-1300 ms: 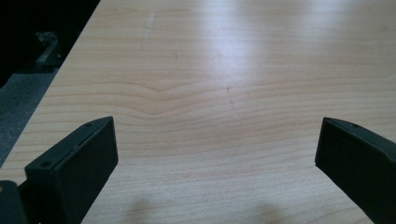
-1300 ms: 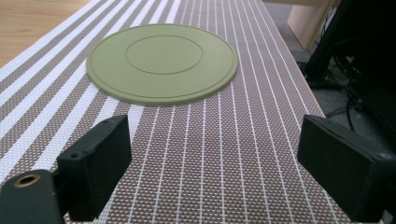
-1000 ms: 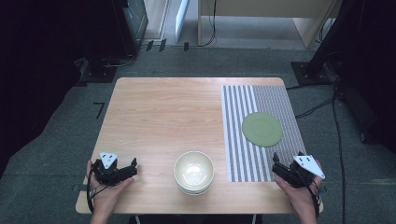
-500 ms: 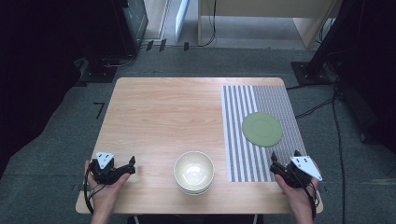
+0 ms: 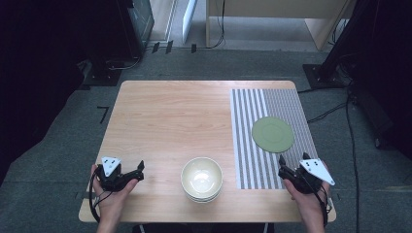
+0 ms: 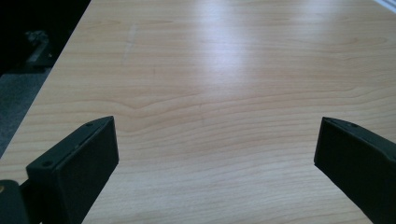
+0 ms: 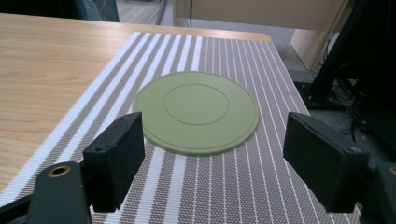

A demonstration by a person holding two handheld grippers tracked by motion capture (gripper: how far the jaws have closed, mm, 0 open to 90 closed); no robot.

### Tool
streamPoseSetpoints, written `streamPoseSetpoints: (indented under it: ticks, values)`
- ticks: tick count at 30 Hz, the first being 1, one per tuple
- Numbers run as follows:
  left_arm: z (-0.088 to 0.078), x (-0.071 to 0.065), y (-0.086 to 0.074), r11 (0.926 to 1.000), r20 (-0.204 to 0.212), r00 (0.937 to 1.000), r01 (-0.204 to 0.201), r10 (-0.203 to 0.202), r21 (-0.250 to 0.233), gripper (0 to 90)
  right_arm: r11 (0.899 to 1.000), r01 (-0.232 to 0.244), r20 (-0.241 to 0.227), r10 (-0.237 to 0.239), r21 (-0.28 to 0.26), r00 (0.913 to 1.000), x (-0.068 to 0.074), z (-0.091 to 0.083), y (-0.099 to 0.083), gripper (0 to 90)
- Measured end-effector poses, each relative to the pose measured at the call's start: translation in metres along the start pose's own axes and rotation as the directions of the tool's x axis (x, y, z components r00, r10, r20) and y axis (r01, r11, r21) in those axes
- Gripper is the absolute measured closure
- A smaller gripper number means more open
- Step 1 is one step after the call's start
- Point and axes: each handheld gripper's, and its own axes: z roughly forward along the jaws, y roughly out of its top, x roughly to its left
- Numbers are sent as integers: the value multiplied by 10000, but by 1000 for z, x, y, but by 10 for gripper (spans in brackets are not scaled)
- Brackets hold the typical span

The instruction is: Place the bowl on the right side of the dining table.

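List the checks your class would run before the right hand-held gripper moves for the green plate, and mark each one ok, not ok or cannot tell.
1. Right hand-held gripper jaws open, nothing between them: ok.
2. Green plate lies flat on the striped placemat: ok.
3. Path from jaws to plate free of other things: ok.
4. Stacked bowls stand apart from the plate: ok.
5. Left hand-held gripper open over bare table, out of the way: ok.
6. Plate rim thick enough to pinch: cannot tell.
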Motion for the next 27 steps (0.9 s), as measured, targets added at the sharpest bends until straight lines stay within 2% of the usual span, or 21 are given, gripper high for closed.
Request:
streamPoseSetpoints:
  ticks: [8, 19, 23, 27]
  values:
    - [-4, -12, 8, 9998, 361, 9993, 134, -128, -166, 8, 9998, 16, -161, -19, -216, 9999, 11, -1, 14, 207]
    - [-6, -32, 21, 9990, 874, 9962, -16, 55, -444, 24, 9985, 138, -528, -166, -534, 9985, 34, 10, 31, 217]
    - [-4, -35, 26, 9981, 969, 9951, 240, -184, -567, 24, 9977, 226, -788, -277, -644, 9965, 44, 14, 38, 222]
    - [0, -40, 32, 9980, 1073, 9942, 179, -114, -603, 31, 9971, 277, -973, -345, -704, 9947, 54, 19, 43, 242]
